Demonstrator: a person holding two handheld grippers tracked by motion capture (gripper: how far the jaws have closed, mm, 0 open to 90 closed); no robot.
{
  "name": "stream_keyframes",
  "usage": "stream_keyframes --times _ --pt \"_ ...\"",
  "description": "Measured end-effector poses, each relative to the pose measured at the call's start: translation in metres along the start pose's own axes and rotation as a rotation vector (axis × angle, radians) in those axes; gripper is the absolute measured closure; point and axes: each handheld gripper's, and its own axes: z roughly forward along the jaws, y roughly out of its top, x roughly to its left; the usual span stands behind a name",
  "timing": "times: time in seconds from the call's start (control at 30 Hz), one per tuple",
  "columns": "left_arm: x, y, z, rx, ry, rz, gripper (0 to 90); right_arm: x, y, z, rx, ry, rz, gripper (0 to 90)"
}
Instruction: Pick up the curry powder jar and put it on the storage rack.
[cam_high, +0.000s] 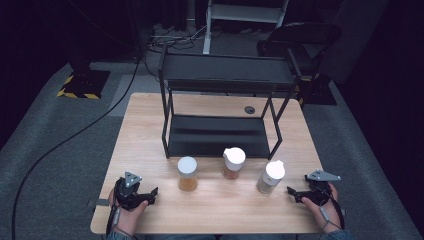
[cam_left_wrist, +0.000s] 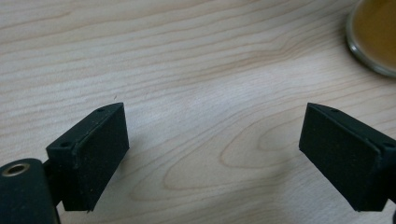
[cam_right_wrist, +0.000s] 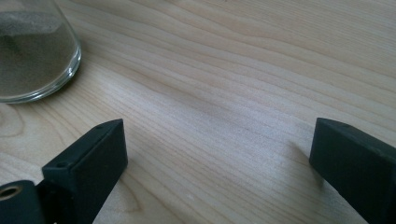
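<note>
Three lidded glass jars standing in a row on the wooden table (cam_high: 150, 125), just in front of the black two-tier rack (cam_high: 220, 100): amber-filled jar (cam_high: 187, 173) at left, orange-filled jar (cam_high: 234, 163) in the middle nearest the rack, grey-filled jar (cam_high: 270, 177) at right.

Handling, as judged: glass walls rigid, smooth and likely slippery under rubber pads; breakable if tipped or knocked against the rack frame. Contents look like powder or grains, so moderate weight, centred low. White lids of unknown fit; not to be trusted as a lifting point. Best hold: across the straight middle of the body, below the lid and above the rounded base, pads square on opposite sides, jar kept upright.

Left gripper (cam_high: 150, 195) resting low at the near left edge of the table, jaws spread wide, nothing between them but bare wood. Amber-filled jar (cam_left_wrist: 373, 37) ahead and off to the right of the fingers (cam_left_wrist: 93, 154), apart from them, not touching.

Right gripper (cam_high: 295, 194) at the near right edge, jaws likewise wide apart and empty. Grey-filled jar (cam_right_wrist: 35, 51) ahead and to the left of the fingers (cam_right_wrist: 88, 168), near but clear of contact.
</note>
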Motion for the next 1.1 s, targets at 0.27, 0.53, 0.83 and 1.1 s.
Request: stream_keyframes --times 0.27,0.53,0.83,1.1 --pt "-0.01 0.015 -0.012 -0.049 -0.041 0.015 8.4 0.0 0.0 0.0 0.0 0.0 0.0 4.0" --pt "-0.024 0.031 -0.029 -0.097 -0.079 0.021 7.3 0.0 0.0 0.0 0.0 0.0 0.0 4.0" --pt "-0.038 0.043 -0.045 -0.116 -0.124 0.03 6.9 0.0 0.0 0.0 0.0 0.0 0.0 4.0" --pt "-0.05 0.049 -0.055 -0.116 -0.141 0.037 6.2 0.0 0.0 0.0 0.0 0.0 0.0 4.0"
